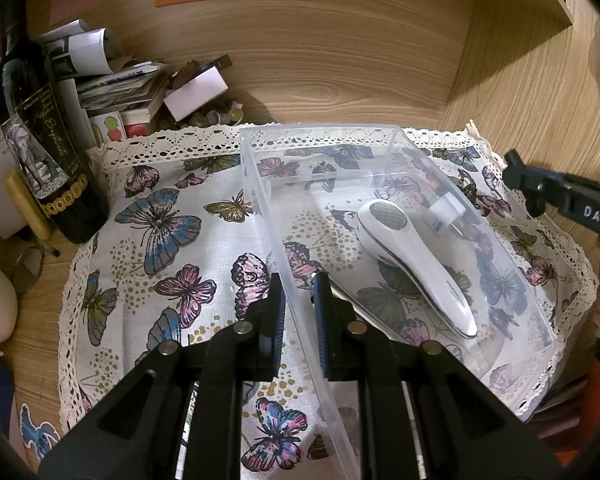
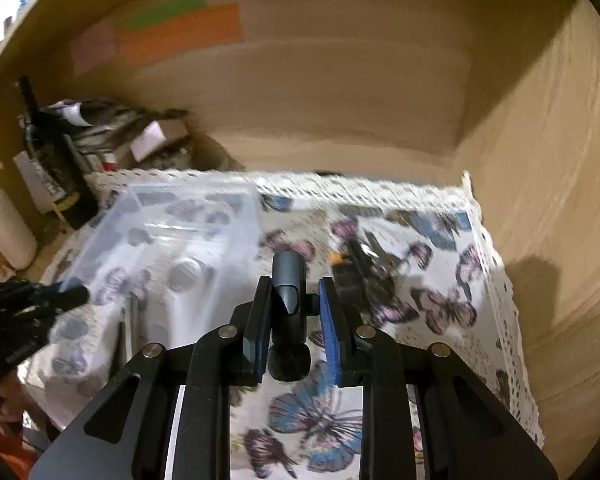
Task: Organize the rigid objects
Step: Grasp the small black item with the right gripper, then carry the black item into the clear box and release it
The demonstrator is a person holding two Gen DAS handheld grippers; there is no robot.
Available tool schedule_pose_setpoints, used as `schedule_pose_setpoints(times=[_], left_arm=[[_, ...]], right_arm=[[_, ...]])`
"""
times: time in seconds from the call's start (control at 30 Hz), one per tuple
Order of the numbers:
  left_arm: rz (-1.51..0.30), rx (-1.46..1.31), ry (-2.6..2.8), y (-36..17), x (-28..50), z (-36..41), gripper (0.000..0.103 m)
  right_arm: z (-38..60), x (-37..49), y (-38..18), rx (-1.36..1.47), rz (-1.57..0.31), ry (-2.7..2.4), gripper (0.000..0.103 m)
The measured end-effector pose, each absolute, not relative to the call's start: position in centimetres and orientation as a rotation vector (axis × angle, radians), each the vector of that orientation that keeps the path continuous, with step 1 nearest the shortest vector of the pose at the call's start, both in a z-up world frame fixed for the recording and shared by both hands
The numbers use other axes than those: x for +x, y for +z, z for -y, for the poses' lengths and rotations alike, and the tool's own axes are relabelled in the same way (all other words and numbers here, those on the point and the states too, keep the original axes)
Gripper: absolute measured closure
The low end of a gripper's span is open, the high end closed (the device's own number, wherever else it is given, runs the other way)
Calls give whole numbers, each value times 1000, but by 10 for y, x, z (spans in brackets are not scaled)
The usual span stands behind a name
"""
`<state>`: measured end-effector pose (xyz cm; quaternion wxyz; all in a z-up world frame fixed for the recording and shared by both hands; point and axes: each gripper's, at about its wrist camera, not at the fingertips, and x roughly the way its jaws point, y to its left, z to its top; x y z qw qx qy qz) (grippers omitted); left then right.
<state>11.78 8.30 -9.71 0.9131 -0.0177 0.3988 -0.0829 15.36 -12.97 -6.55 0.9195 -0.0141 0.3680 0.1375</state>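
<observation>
- You are working on a butterfly cloth point(image 1: 172, 240) that is covering the wooden desk, so the things are lying on something soft.
- A clear plastic box point(image 1: 260, 168) is sitting on the cloth. This looks like the place where the hard things are going.
- Your left gripper point(image 1: 298, 292) is pinching the near wall of the box, one finger inside and one outside. I think you are doing this so the box is not sliding.
- A white handheld gadget point(image 1: 412, 256) with a round mesh head is already lying flat in the box, and a small white plug point(image 1: 446, 212) is lying just beside it.
- Your right gripper point(image 2: 294, 304) is closing tight on a small dark grey gadget point(image 2: 288, 280). It is sitting up above the cloth, to the right of the box.
- That gadget is looking smooth and rounded, with a fuzzy black ball at its near end.
- Some dark tools point(image 2: 364, 268) are waiting on the cloth beyond it, too blurry to name.
</observation>
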Motion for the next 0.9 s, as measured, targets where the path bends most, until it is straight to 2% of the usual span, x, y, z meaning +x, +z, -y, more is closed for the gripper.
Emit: schedule_pose_setpoints(times=[0.37,0.9], left_arm=[[-823,-37,-171,-97,118,-82,89],[-823,-37,-174,-96,120,-82,89]], right_arm=[[74,145,-59,-117,-734,434,82],[27,151,-98,-239,-881,528,82]])
